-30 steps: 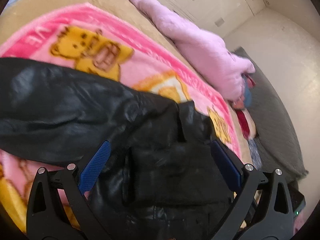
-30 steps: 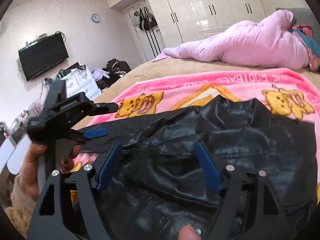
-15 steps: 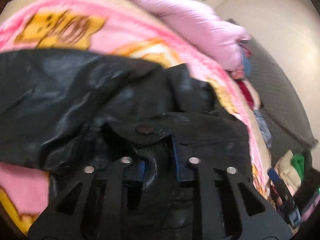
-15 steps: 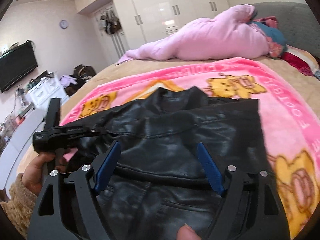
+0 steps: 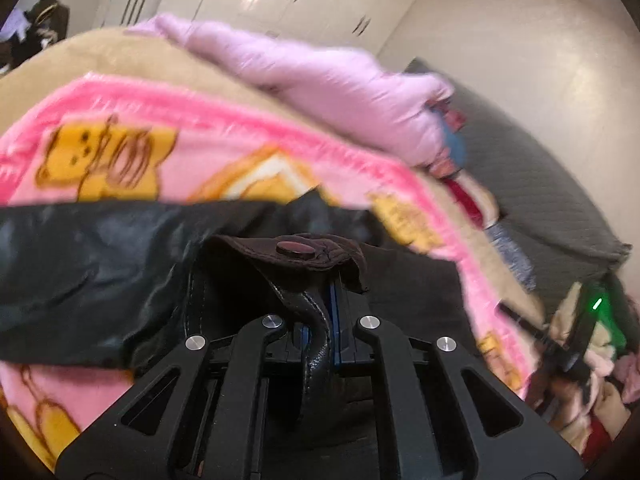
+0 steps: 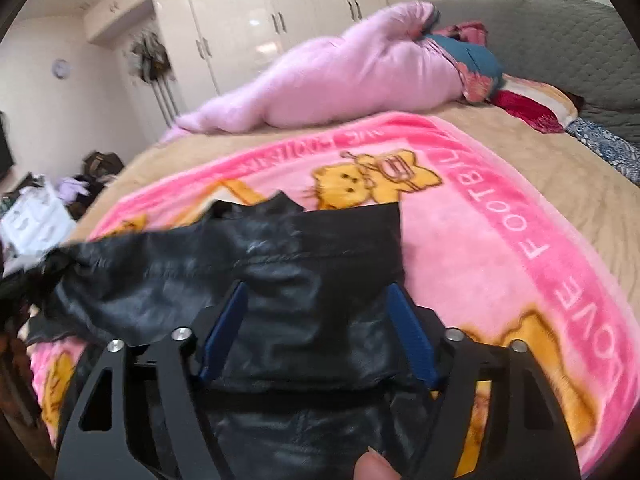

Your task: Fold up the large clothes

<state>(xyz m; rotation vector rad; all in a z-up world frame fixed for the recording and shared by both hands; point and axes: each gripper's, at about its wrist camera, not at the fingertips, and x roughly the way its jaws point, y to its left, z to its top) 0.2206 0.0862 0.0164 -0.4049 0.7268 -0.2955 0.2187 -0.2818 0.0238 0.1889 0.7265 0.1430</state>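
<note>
**Left gripper has the jacket, right one waits above it**

From the left wrist: the left gripper (image 5: 320, 308) is clenched on a fold of the black leather jacket (image 5: 100, 252), right by a snap button (image 5: 295, 249). The rest of the jacket runs off to the left across the pink blanket (image 5: 192, 148). No writing can be read here; everything is blurred.

From the right wrist: the right gripper (image 6: 316, 334) is spread wide, blue pads either side of the jacket (image 6: 304, 264) but gripping nothing. The jacket lies straight ahead of it on the bed (image 6: 560, 160), long axis running left to right, one end trailing off left. The blanket (image 6: 500, 256) border reads "FOOTBALL" and "LOVE". My guess: the right one bites next.
</note>
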